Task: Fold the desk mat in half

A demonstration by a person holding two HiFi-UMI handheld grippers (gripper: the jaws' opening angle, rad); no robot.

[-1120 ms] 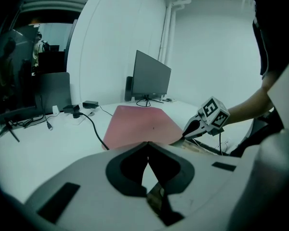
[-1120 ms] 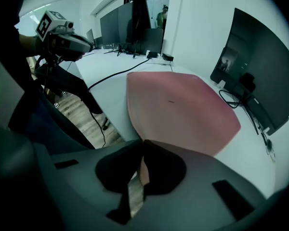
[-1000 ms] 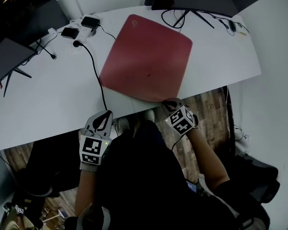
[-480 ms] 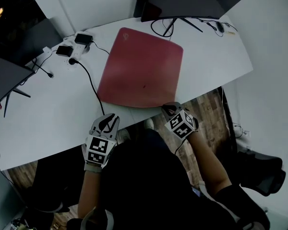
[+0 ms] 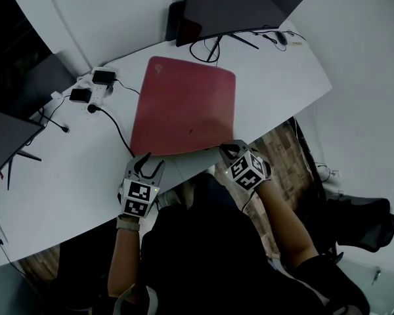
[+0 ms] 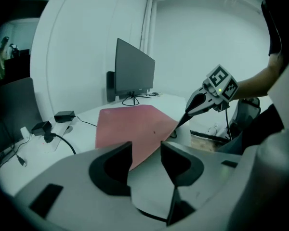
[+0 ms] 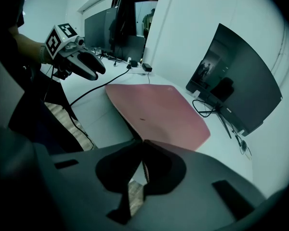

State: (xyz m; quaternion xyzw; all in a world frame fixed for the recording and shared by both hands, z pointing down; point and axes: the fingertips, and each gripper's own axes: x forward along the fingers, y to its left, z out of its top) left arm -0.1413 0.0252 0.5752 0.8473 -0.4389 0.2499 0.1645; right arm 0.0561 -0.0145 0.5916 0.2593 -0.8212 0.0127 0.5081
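The red desk mat (image 5: 184, 107) lies flat on the white table (image 5: 282, 84), in front of the monitor. My right gripper (image 5: 231, 151) sits at the mat's near right corner, and its jaws are shut on that corner (image 7: 142, 146). My left gripper (image 5: 146, 166) is at the mat's near left corner. Its jaws are opening, and the mat's (image 6: 135, 129) corner edge shows in the gap of the left gripper (image 6: 145, 158) with the pads off it. From the left gripper view, the right gripper (image 6: 202, 102) points its tip down onto the far corner of the mat.
A dark monitor (image 5: 240, 8) with looped cables (image 5: 207, 44) stands behind the mat. A power strip with adapters (image 5: 92, 90) lies to the left, and its black cable (image 5: 115, 126) runs along the mat's left edge. Another screen (image 5: 6, 143) is far left, a chair (image 5: 354, 222) at right.
My left gripper has moved forward from the table's front edge to the mat's near left corner and its jaws have parted. The right gripper stays at the near right corner.
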